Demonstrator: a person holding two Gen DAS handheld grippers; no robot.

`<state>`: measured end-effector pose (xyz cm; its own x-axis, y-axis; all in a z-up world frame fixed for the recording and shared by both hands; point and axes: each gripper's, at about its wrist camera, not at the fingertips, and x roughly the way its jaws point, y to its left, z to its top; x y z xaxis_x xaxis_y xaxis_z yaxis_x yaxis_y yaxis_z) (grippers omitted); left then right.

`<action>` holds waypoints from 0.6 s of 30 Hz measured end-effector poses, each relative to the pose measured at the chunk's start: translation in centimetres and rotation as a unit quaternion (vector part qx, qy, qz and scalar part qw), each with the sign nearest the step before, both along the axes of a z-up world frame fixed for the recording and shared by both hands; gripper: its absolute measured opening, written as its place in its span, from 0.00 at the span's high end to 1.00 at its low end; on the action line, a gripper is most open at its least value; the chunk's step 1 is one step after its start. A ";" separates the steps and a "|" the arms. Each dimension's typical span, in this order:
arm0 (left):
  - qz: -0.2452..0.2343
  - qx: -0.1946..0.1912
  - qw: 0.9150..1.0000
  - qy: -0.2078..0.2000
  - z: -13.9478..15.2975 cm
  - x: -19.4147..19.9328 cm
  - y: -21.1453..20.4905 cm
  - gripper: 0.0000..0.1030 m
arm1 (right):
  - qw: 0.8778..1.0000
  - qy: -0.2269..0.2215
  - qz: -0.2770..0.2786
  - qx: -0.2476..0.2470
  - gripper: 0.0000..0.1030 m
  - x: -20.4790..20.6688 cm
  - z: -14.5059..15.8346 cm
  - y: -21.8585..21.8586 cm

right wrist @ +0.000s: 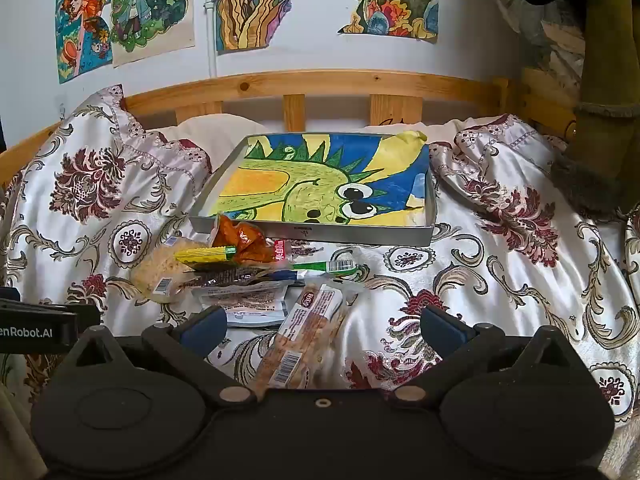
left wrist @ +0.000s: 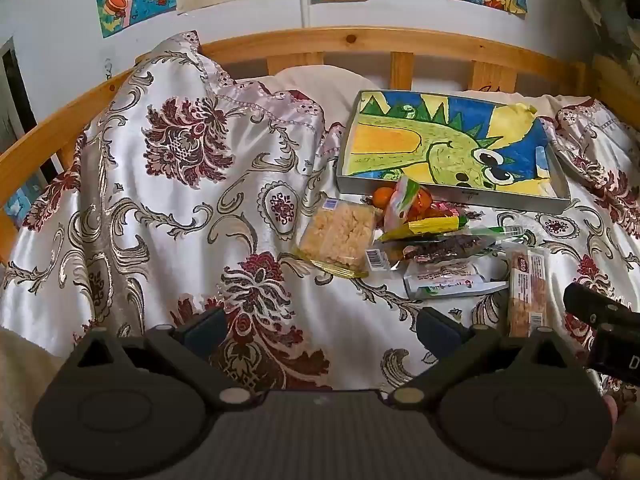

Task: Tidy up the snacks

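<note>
Right wrist view shows the right gripper (right wrist: 320, 328) fingers spread wide over the long snack bar (right wrist: 304, 336) on the bed, so it should pinch the bar's middle squarely before lifting toward the tray (right wrist: 312, 234)

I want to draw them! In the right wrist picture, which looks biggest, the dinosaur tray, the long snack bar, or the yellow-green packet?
1. dinosaur tray
2. long snack bar, though it lies nearest the camera, which makes it look bigger
3. yellow-green packet
</note>
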<state>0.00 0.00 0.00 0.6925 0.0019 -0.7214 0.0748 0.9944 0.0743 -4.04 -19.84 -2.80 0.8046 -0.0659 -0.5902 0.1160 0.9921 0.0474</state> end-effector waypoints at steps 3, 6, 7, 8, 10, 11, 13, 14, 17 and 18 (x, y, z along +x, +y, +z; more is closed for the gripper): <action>0.001 0.002 1.000 0.000 0.0 0.0 0.0 0.00 | 1.000 0.001 0.000 0.001 0.01 0.0 0.0 0.0; 0.001 0.001 1.000 0.001 0.0 0.0 -0.1 0.00 | 1.000 0.001 0.000 0.001 0.01 0.0 0.0 0.0; 0.001 0.001 1.000 0.001 0.0 0.0 0.0 0.00 | 1.000 0.001 0.000 0.000 0.01 0.0 0.0 0.0; 0.001 0.000 1.000 0.001 0.0 0.0 0.0 0.00 | 1.000 0.001 0.000 0.000 0.00 0.0 0.0 0.0; 0.001 0.000 1.000 0.001 0.0 0.0 0.0 0.00 | 1.000 0.001 0.000 0.000 0.01 0.0 0.0 0.0; 0.001 0.000 1.000 0.001 0.0 0.0 0.0 0.00 | 1.000 0.001 0.000 0.000 0.01 0.0 0.0 0.0; 0.001 0.000 1.000 0.001 0.0 0.0 0.0 0.00 | 1.000 0.001 0.000 0.000 0.00 0.0 0.0 0.0; 0.001 0.000 1.000 0.001 0.0 0.0 0.0 0.00 | 1.000 0.001 0.000 0.000 0.01 0.0 0.0 0.0; 0.001 0.000 1.000 0.002 0.0 0.0 0.0 0.00 | 1.000 0.001 0.000 0.000 0.01 0.0 0.0 0.0; 0.001 0.000 1.000 0.002 0.0 0.0 0.0 0.00 | 1.000 0.001 0.000 0.000 0.01 0.0 0.0 0.0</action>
<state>0.04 -0.01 0.00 0.6898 0.0033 -0.7240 0.0728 0.9946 0.0739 -4.06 -19.81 -2.80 0.8032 -0.0664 -0.5921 0.1161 0.9922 0.0463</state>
